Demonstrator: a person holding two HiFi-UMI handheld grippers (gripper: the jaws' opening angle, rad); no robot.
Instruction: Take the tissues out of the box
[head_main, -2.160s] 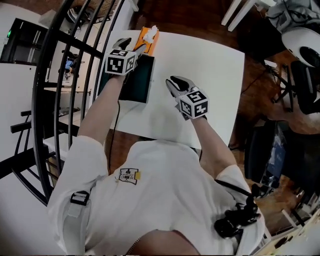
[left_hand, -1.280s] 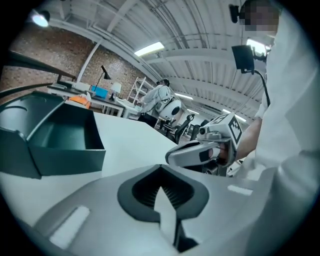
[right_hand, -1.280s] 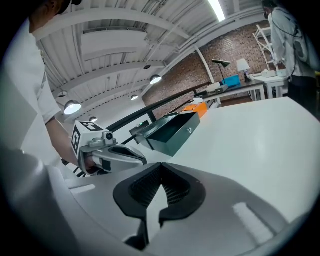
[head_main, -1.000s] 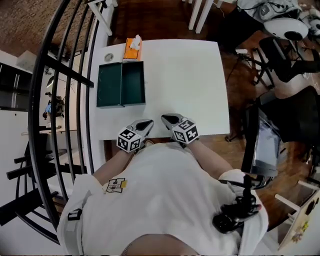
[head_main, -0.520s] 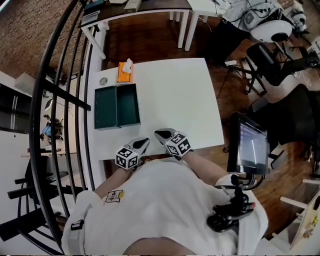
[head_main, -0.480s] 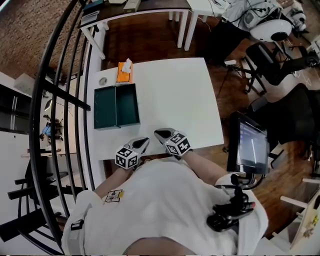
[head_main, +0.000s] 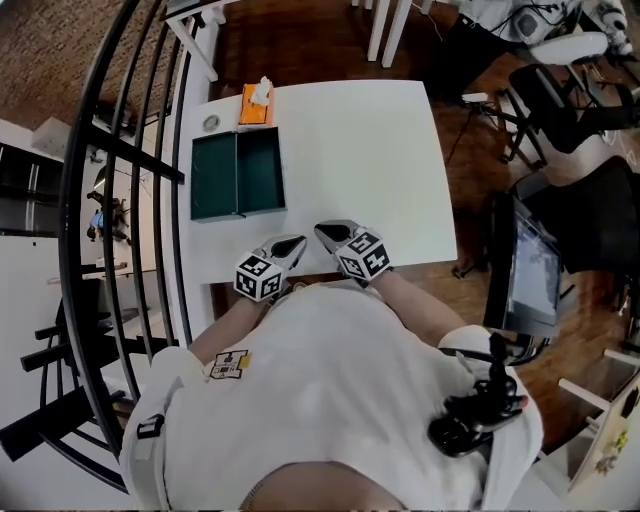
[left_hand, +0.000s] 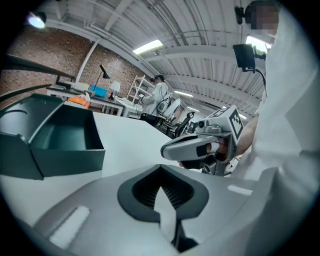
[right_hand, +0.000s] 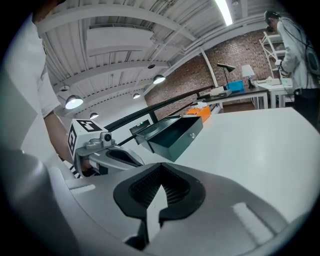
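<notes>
An orange tissue box (head_main: 256, 104) with a white tissue sticking out of its top stands at the far left of the white table (head_main: 370, 160); it shows small and orange in the right gripper view (right_hand: 203, 111). My left gripper (head_main: 292, 244) and right gripper (head_main: 322, 232) rest side by side at the table's near edge, far from the box. Both are shut with nothing between the jaws. In the left gripper view the jaws (left_hand: 161, 188) meet, and the right gripper (left_hand: 195, 148) shows beyond. The right gripper view shows closed jaws (right_hand: 159, 191) too.
A dark green open box (head_main: 237, 174) lies between the grippers and the tissue box, also in the left gripper view (left_hand: 60, 139) and the right gripper view (right_hand: 172, 134). A small round thing (head_main: 211, 123) lies left of the tissue box. Black railing (head_main: 120, 150) runs along the left.
Both grippers have drawn back from the far side of the table to its near edge. Over the last second they barely moved; the head view shifted.
</notes>
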